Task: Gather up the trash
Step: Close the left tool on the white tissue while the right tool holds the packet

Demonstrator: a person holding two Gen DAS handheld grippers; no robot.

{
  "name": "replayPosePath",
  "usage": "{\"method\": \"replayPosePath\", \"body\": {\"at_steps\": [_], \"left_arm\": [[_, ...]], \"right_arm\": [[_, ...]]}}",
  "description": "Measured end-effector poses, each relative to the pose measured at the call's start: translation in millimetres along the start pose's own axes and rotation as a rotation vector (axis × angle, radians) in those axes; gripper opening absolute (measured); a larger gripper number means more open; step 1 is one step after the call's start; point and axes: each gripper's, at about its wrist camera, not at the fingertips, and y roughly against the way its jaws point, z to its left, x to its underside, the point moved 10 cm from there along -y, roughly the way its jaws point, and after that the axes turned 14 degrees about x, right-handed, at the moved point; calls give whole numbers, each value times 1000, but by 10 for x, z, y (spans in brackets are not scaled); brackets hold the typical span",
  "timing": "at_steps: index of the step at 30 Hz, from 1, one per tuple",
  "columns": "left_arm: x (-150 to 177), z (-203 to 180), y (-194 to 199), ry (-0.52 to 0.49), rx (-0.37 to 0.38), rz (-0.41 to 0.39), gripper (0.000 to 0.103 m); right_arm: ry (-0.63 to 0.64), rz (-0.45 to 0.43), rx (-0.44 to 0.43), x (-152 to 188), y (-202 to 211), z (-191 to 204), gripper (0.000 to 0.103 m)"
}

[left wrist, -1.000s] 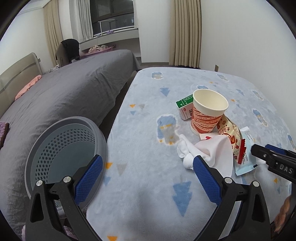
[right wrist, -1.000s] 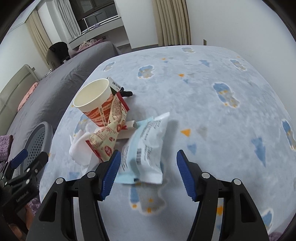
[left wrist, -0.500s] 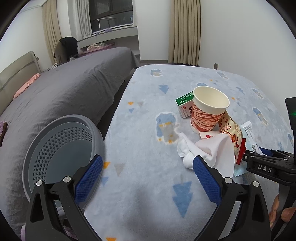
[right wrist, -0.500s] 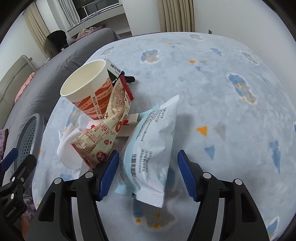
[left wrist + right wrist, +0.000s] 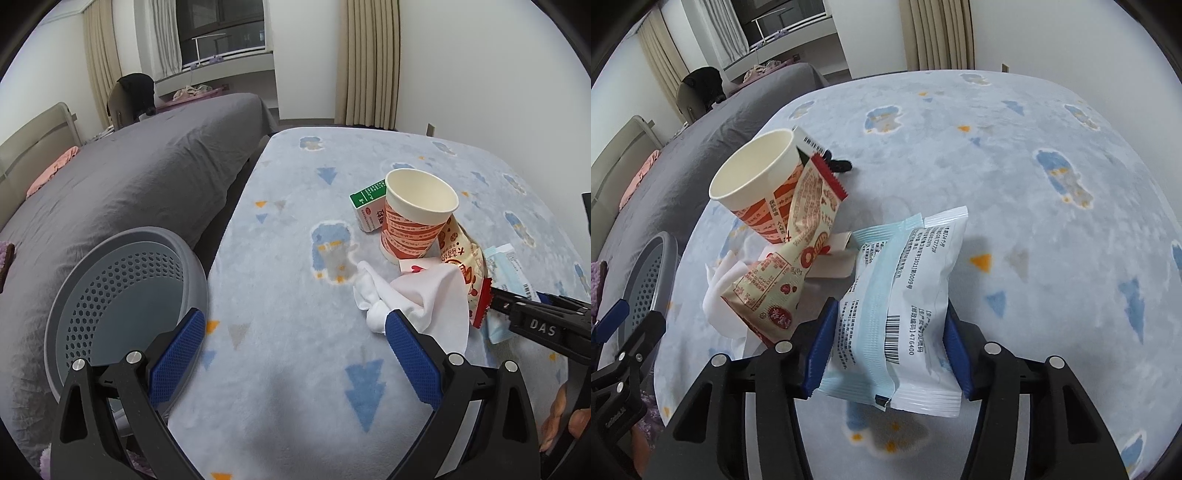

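Bedroom scene, ordered from largest to smallest. Gray bed (image 5: pixel 140 173) at left; beside it a blanket (image 5: pixel 303 369) in pale blue with printed triangles, serving as the work surface. Gray perforated basket (image 5: pixel 122 314) at the blanket's left edge, nothing visible inside, presumably the destination for the trash.

Trash heap right of centre on the blanket: paper cup (image 5: pixel 417 214) upright; green-and-white box (image 5: pixel 369 208) just behind it; red-and-cream snack wrapper (image 5: pixel 798 251) leaning against the cup; white tissue (image 5: pixel 417 299) crumpled in front; white-and-blue packet (image 5: pixel 905 310) nearest the right side.

Right gripper (image 5: pixel 886 354) closing around the packet, blue pads touching both sides at its lower half; firmness of the hold cannot be told. Packet apparently resting on or barely off the blanket. Left gripper (image 5: pixel 295 354) wide open, holding nothing, poised above the blanket between basket and heap.

Step in hand, by judgement: first pickup, the packet. Next move: firm squeeze, lift clear of the wrapper, carry leftward over the basket rim, release. Soft, slippery film; slipping likely under a loose grip.
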Motion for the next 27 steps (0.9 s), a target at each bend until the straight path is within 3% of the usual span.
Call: {"method": "replayPosePath", "body": {"at_steps": [11, 27], "left_arm": [[21, -159, 10, -19, 58, -8, 96], [81, -576, -427, -68, 112, 52, 96]], "right_arm": [[-85, -25, 18, 213, 269, -548, 53], [-114, -35, -66, 258, 315, -655, 53]]}}
